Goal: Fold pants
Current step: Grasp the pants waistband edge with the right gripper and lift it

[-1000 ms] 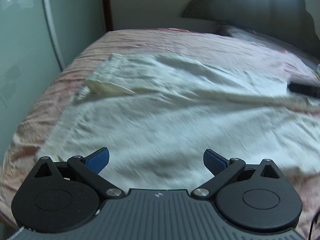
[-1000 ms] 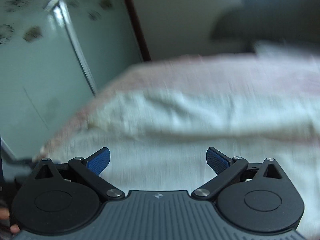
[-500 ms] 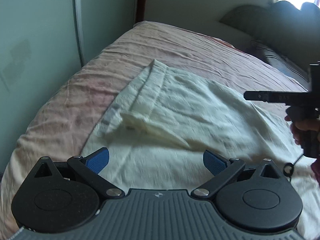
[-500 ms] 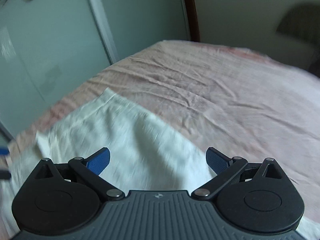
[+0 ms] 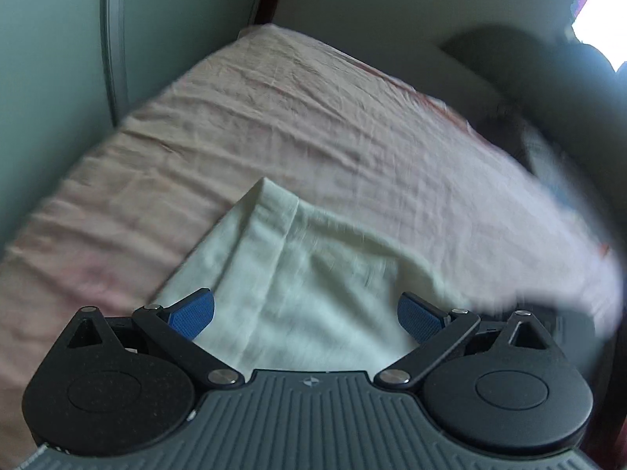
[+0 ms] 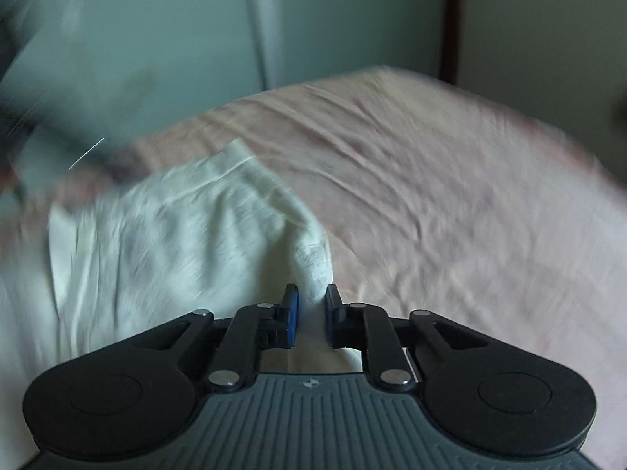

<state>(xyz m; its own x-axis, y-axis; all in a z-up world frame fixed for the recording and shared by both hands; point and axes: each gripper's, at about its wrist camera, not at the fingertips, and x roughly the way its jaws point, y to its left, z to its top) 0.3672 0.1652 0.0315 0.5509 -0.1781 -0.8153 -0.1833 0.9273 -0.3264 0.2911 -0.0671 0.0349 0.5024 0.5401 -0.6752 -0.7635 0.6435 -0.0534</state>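
The right hand-held gripper point(image 6: 311, 305) was wide open before – it just closed, pinching the white pants point(image 6: 164, 235) edge. Left hand-held gripper point(image 5: 305, 313) stays wide open w/ nothing in it. Lots of bare pink bed point(image 5: 274, 117) beyond.

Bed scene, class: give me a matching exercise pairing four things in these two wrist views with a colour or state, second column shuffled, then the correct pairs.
Column 1:
1. left gripper
2. right gripper
3. bed sheet
4. pants

Column 2:
A. pink and wrinkled
B. shut on a bunched fold of cloth
C. cream-white, lying on the bed
D. open, nothing between its pads

Pairs: 1-D, 2-B, 3-A, 4-C
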